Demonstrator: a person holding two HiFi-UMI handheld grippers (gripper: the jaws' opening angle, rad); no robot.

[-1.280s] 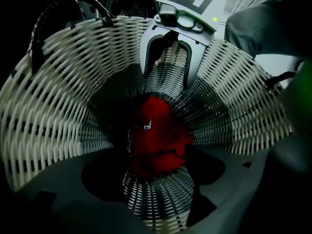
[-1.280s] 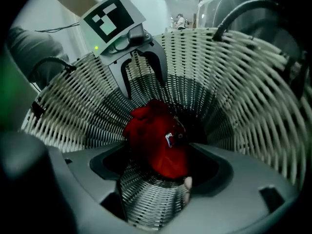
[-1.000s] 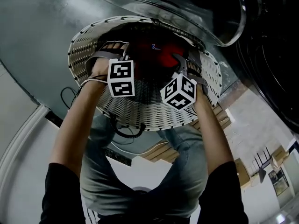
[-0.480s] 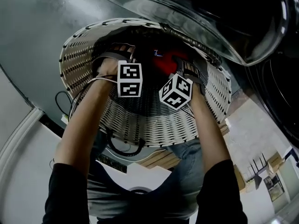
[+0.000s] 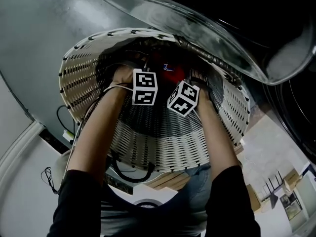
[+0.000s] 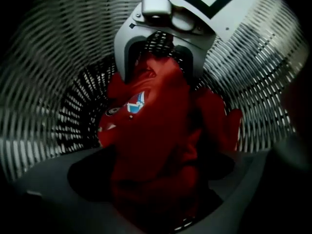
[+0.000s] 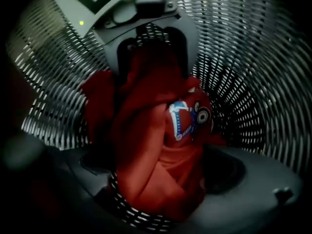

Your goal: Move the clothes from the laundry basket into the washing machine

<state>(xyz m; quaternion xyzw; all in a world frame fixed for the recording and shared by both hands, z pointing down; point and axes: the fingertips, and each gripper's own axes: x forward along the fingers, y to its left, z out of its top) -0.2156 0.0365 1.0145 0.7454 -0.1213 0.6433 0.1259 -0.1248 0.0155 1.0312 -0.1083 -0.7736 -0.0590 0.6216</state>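
**Red garment in the basket; transfer not begun**

Red garment (image 6: 151,130) lies bunched on the floor of the white wicker basket (image 5: 74,78). It is the only piece of clothing visible there. A small blue-and-white print (image 7: 187,118) faces up on its top fold. Whether anything lies under it cannot be told.

Both claws point down into the basket, side by side, marker cubes uppermost in the head view.

- Left claw (image 6: 156,194): jaws are opening and stand wide. The red cloth fills the gap between them, but the pads do not press on it. No grip.
- Right claw (image 7: 156,184): jaws spread wide, the same cloth lying between them. Also no grip.
- Each gripper view shows the other claw at the far side of the heap, so the two bracket the garment from opposite ends.

The washing machine (image 5: 276,14) sits just beyond the basket rim. Its glass door (image 5: 232,48) is swung open over the basket's far edge. The inside of the drum is dark, so what it holds, if anything, cannot be read.

Judgement on progress:
- Done: the door is open and the claws are placed over the load.
- Left: close on the cloth, lift it clear of the wicker wall, carry it under the door edge into the drum, and release.
- A final check of the basket floor for leftover pieces would then be needed.
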